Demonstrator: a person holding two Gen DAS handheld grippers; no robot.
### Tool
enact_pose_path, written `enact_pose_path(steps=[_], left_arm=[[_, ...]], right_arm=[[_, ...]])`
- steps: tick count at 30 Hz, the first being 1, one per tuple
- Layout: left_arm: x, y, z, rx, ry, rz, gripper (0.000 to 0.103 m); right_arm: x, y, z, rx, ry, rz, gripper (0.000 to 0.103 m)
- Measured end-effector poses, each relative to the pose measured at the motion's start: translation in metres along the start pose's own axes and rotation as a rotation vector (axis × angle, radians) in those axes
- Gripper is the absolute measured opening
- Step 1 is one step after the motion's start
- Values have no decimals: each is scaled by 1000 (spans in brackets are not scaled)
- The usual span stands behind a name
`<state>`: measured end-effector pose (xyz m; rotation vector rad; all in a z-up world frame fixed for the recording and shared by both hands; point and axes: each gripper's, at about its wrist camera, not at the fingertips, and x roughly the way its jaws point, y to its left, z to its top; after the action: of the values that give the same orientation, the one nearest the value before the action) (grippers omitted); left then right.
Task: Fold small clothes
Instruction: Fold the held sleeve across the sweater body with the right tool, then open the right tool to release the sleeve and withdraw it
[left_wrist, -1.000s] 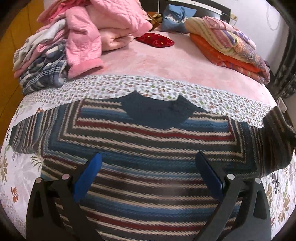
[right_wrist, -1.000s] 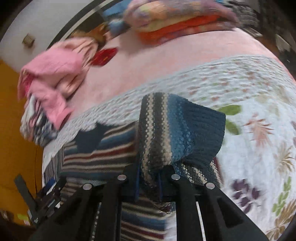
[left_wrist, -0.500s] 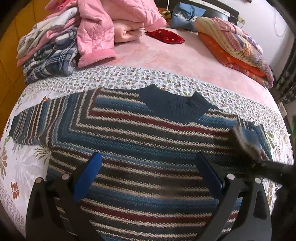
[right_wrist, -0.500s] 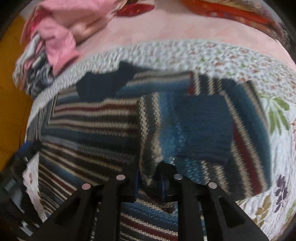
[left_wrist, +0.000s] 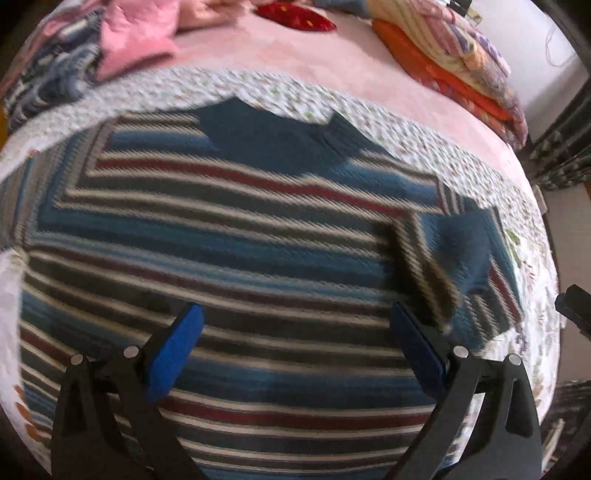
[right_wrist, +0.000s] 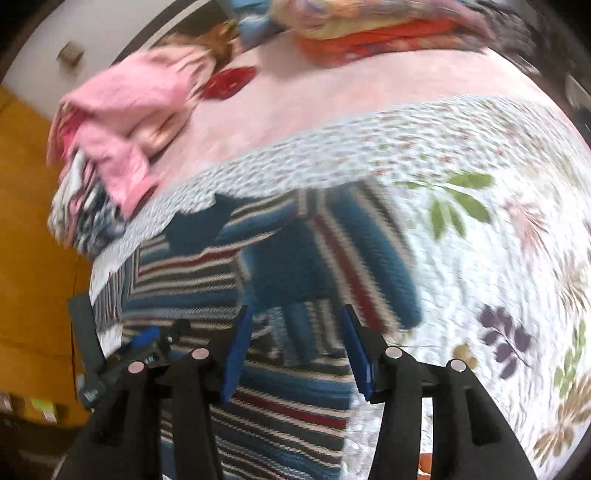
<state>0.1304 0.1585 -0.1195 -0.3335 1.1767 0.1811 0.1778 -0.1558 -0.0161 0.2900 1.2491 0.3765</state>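
Both claws stand open and hold nothing: the right gripper hangs with its blue pads partly spread just above the folded-in sleeve, and the left gripper spreads wide over the lower body of the striped knit sweater. That sweater, banded in blue, dark red, cream and black with a dark blue collar, lies flat on the white floral quilt covering the pink bed; its right sleeve lies across the chest, while the other sleeve seems to reach out flat toward the left edge, blurred there. It looks thick, soft and rather heavy for its size, so it should drape and sag rather than keep a crease, and the coarse knit should give the pads good friction. I judge the next hold belongs on the outstretched sleeve near its cuff, pinching both layers together, since a shallow grip on one layer may stretch or drag the body out of line. A pile of pink and plaid clothes and stacked bright blankets sit well apart.
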Motion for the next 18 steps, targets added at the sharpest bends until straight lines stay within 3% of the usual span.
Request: enact_pose_path(steps=[9, 11, 12, 13, 14, 15, 16, 18], left_arm=[[44, -67, 6, 16, 121, -51, 99], [50, -75, 8, 32, 148, -66, 94], [53, -79, 8, 41, 157, -78, 77], [56, -82, 8, 46, 174, -94, 53], [60, -84, 7, 45, 194, -115, 39], [61, -85, 7, 42, 200, -123, 33], [60, -85, 7, 43, 195, -124, 19], [53, -84, 8, 50, 168, -131, 15]], right_arm=[[22, -45, 1, 96, 22, -98, 50], [23, -48, 0, 87, 22, -107, 50], [24, -47, 0, 85, 20, -108, 50], [25, -47, 0, 85, 19, -109, 50], [26, -47, 1, 87, 17, -110, 50], [26, -48, 0, 90, 16, -110, 50], [27, -49, 0, 92, 18, -110, 50], [30, -49, -1, 89, 22, -117, 50]])
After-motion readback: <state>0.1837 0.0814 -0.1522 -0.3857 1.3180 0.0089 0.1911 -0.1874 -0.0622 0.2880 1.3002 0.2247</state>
